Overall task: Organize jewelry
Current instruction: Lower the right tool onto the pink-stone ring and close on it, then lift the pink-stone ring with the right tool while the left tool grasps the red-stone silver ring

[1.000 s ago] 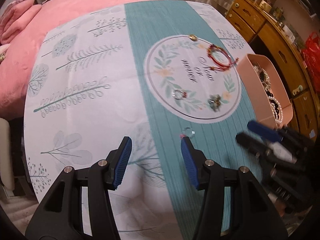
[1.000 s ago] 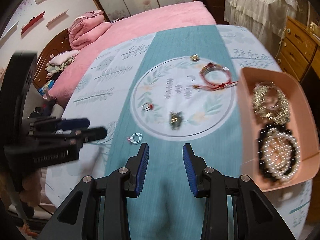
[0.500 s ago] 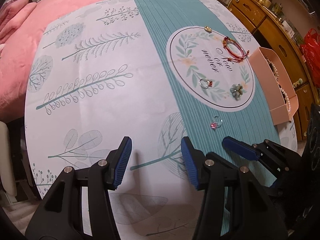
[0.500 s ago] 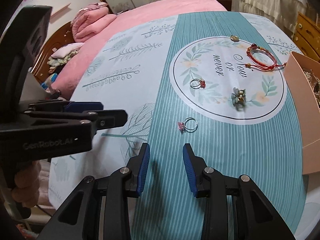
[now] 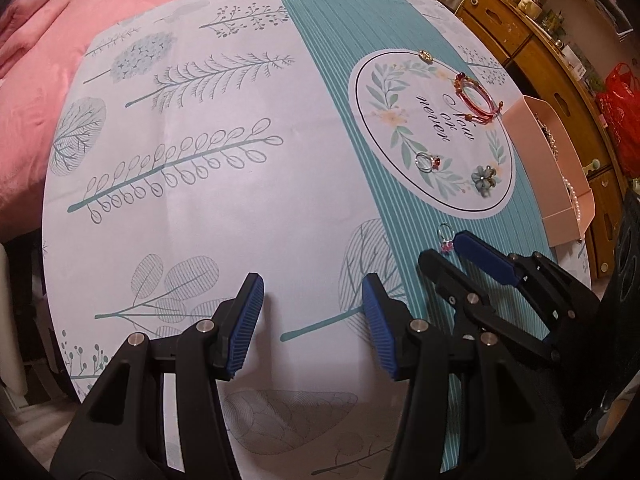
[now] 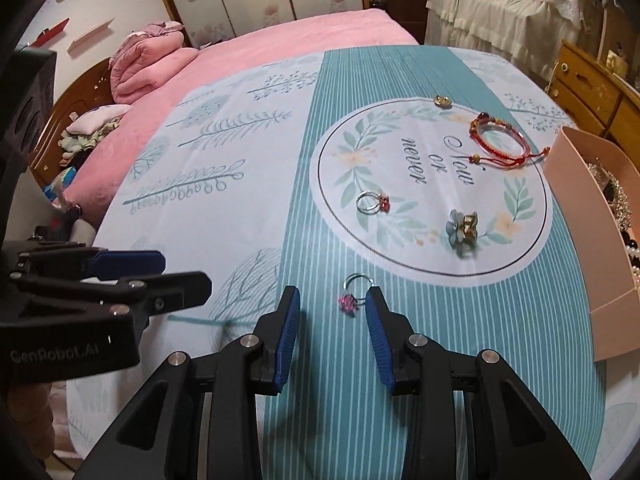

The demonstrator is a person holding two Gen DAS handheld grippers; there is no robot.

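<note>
Jaws of our right gripper [image 6: 332, 304] stand parted and empty, with the pink-stone ring [image 6: 353, 294] lying on the tablecloth [image 6: 240, 208] just ahead of the tips, between their lines but touched by neither pad. Trouble, we judge, starts right there: the ring is thin and lies flat on smooth cloth, so pads closing a shade too high could skate over the band, and pads closing off-centre could flick it sideways or pinch up a fold of cloth with it. Our left gripper [image 5: 312, 312] hangs open over bare cloth to the left of the ring, holding nothing (it looks idle, yet it sits near enough to the right one that a careless swing might knock the two tools together). Beyond the ring, on the printed circle, lie a red-stone ring [image 6: 372, 202] and a blue flower piece [image 6: 462, 226], and farther still a red cord bracelet [image 6: 500, 140] and a small gold piece [image 6: 442, 101]; a ring that scoots forward could roll in among these. To the right of the ring stands the pink box [image 6: 576, 184], already holding beads and pearls, with its near wall rising above the cloth, so a ring carried low might clip that rim and drop outside.
</note>
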